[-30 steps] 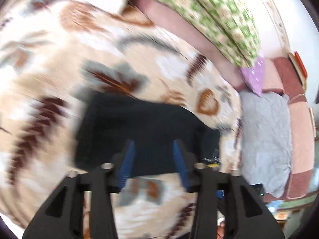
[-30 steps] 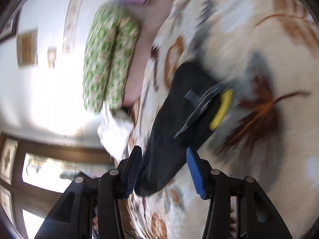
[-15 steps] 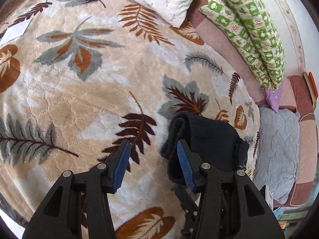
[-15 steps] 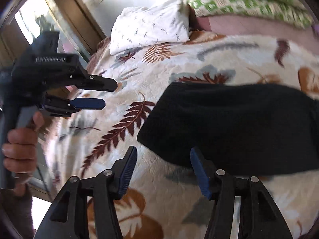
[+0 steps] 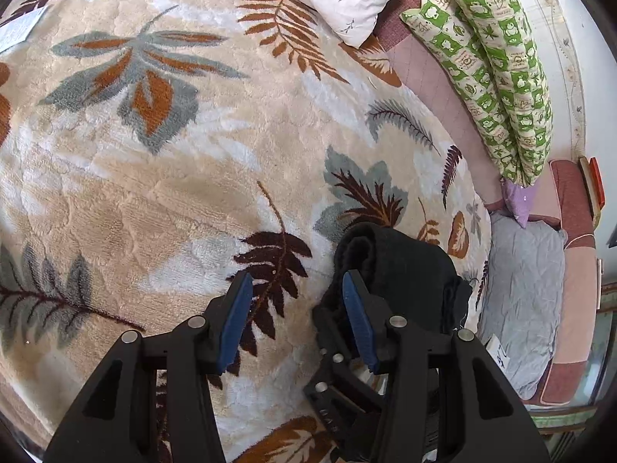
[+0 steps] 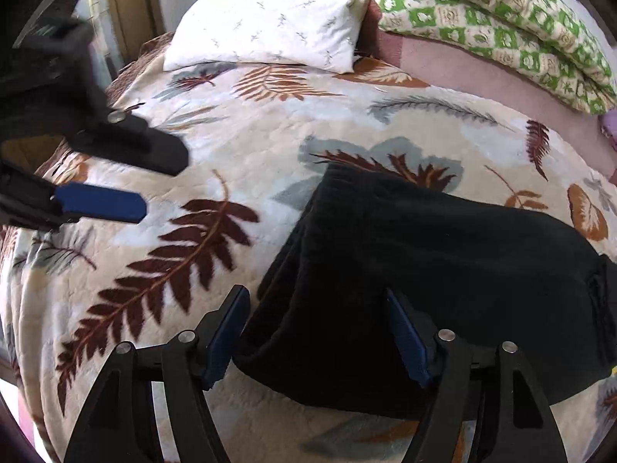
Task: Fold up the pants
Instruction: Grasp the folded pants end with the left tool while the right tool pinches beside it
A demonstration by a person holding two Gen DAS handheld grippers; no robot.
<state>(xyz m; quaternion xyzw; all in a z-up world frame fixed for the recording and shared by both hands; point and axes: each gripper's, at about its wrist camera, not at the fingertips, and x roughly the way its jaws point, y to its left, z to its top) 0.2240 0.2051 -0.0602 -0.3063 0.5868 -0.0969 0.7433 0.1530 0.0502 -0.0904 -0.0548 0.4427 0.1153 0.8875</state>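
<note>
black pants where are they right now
The folded black pants lie on the leaf-print blanket, low and right of centre in the right wrist view, right in front of the open right hand-held gripper, with the white pillow farther back.

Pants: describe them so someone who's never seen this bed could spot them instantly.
Start at the bed's beige leaf-print blanket, with a white pillow and a green checked quilt at its far end. The pants lie on the blanket nearer the camera, folded into a thick bundle between the right gripper's open fingers. They are the only plain black thing there.
</note>
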